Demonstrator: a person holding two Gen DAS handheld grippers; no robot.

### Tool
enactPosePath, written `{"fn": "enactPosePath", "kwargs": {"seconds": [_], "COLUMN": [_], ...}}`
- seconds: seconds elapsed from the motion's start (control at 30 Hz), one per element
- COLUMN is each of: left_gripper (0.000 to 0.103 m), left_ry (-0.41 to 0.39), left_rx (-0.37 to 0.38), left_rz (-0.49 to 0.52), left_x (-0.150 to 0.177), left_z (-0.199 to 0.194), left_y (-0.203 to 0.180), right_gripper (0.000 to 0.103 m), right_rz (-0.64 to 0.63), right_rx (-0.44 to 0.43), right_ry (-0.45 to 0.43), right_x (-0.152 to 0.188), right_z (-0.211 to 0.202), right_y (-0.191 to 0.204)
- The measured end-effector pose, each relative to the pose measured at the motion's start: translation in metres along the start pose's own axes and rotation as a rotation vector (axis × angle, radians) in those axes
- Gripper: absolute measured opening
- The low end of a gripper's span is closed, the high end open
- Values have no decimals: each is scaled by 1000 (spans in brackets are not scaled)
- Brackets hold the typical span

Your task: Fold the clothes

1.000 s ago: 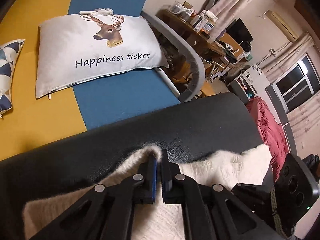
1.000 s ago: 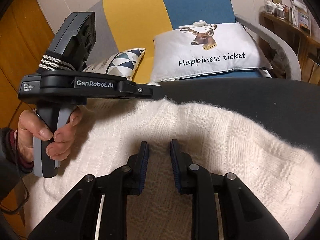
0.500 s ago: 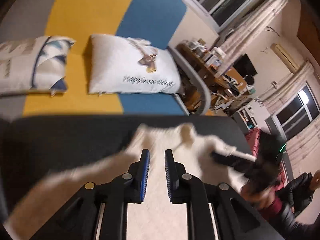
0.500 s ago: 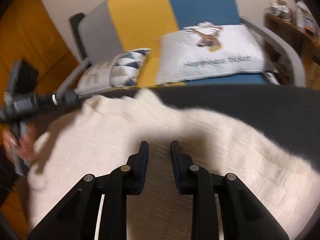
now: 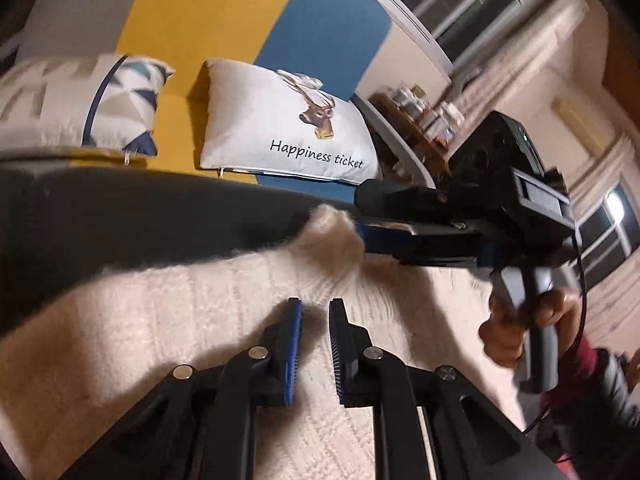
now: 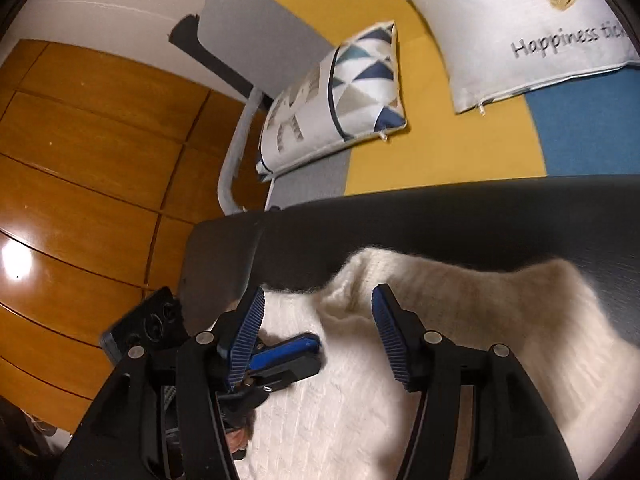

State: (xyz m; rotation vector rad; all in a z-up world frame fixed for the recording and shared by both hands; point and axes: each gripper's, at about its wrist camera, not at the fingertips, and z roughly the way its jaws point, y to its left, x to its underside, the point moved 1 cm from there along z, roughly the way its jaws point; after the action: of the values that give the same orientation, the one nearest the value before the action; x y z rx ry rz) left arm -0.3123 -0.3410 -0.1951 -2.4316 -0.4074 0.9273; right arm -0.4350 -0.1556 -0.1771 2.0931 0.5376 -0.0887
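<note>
Beyond the dark counter [image 6: 480, 216], a sofa [image 6: 420, 152] shows grey, yellow and blue panels. On it, toward one o'clock in the right wrist view, lies a white pillow [image 6: 520, 32] printed with a deer head and "Happiness ticket"; a triangle-patterned cushion [image 6: 336, 96] sits just beside it at twelve. Wooden panelling [image 6: 88, 160] fills the nine o'clock side, and in the left wrist view a cluttered shelf [image 5: 420, 120] and windows [image 5: 472, 8] appear toward two o'clock.

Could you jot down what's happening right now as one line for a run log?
step: folding white sweater | left tongs: open, empty | right tongs: just opening over raised fold | surface: black table
</note>
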Motion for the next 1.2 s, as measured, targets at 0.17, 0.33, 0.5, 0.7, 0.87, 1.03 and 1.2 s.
{"fn": "enactPosePath", "kwargs": {"seconds": [0.17, 0.33, 0.5, 0.7, 0.87, 1.03, 1.2], "left_gripper": [12, 12, 11, 12, 12, 11, 11], "left_ry": [-7, -4, 0, 29, 24, 21, 6], "left_rx": [-29, -34, -49, -96, -177, -259, -293], "left_rz": [25, 29, 38, 70, 146, 189, 193], "left_x": [2, 3, 3, -3, -19, -28, -22], "left_z": [2, 2, 2, 3, 10, 25, 23], "left_y": [-5, -5, -6, -15, -28, -24, -22], "right_gripper": [60, 70, 70, 70, 70, 69, 50], "right_rz": [12, 44, 7, -49, -111, -273, -390], "right_rx": [-69, -57, 65, 101, 161, 602, 773], "right_ry": [28, -49, -43, -41, 0, 10, -65], "right_x": [-5, -17, -25, -10, 18, 53, 77], "right_z": [22, 28, 35, -10, -42, -37, -39], "right_y": [9, 10, 18, 35, 42, 25, 13]}}
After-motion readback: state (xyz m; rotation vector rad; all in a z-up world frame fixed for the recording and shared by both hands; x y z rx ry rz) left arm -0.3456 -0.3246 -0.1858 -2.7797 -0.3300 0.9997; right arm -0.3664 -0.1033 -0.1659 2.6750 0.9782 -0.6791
